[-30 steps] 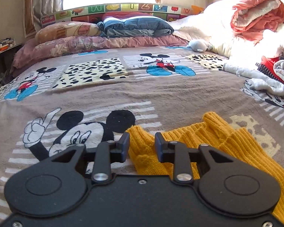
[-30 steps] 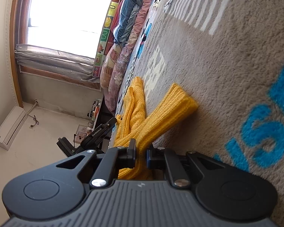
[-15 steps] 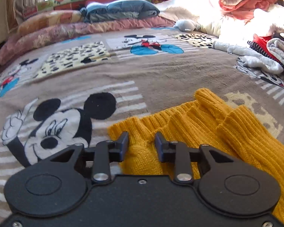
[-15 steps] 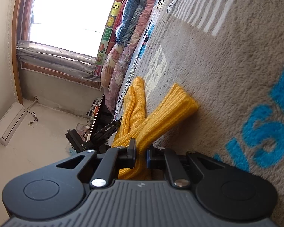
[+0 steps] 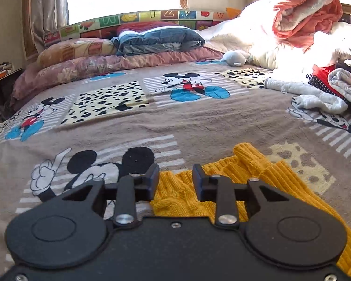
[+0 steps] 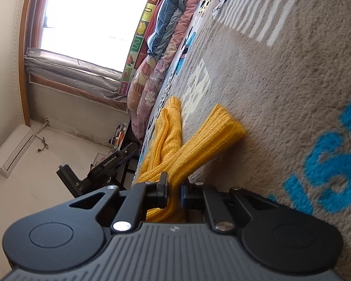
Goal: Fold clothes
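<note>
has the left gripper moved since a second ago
Yes. The left gripper has pulled back and up: the Mickey head print on the blanket and the yellow sweater now sit lower and smaller than half a second ago.

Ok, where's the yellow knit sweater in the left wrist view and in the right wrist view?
Left wrist: yellow knit sweater lies bottom centre to bottom right on the cartoon blanket, just beyond the open left gripper.
Right wrist: sweater at centre, running down into the shut right gripper.
Shared landmark: folded navy bedding under the window.
</note>
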### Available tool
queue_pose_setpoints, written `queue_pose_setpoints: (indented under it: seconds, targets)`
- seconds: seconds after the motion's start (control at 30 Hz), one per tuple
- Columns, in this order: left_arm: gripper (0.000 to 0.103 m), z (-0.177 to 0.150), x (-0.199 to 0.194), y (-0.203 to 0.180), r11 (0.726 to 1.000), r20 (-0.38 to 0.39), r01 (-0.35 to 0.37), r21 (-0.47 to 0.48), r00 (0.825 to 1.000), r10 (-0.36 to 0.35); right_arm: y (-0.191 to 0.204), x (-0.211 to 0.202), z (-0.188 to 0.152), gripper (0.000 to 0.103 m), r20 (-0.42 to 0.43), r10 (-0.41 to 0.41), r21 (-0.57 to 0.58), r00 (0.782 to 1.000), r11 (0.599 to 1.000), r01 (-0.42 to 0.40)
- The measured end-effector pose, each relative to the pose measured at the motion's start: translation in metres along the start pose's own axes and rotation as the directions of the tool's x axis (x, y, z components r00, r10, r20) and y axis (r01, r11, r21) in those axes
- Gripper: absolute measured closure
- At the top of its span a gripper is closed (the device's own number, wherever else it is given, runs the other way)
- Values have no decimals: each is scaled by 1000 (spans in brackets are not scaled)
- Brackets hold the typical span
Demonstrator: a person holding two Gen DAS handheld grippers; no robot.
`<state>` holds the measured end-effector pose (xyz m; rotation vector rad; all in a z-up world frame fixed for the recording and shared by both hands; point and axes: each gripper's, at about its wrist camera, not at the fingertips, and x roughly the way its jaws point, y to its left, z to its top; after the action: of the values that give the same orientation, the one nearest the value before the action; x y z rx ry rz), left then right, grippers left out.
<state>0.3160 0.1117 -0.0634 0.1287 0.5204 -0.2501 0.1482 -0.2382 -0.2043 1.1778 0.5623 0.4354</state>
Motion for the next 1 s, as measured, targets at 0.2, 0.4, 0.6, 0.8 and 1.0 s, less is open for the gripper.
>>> queue_pose_setpoints:
  seconds: [0.2,0.4,0.6,0.8,1.0]
  targets:
    - [74,-42,-73,-16,993,-21,-23,-116,1000,20,2,1,0,91,8,-2,-27,1000,1000,2]
    - [74,-81,-59,-58,1000,-141,26,-5,990,-27,3,-7,-5,90,29,20,-72,999,997,-18]
    - [74,-81,-139,-63,994,-22,74,-82,997,-76,4,-9,-4,88,19,28,-101,999,995,-26]
    - [74,-125,-115,-97,989,-128,145,6,981,-143,5,-9,-3,88,7,17,-91,1000,996,-17]
    - [61,-113,-159,-79,995,-19,95,-36,995,-95,11,-11,-1,87,15,-31,-22,999,999,32]
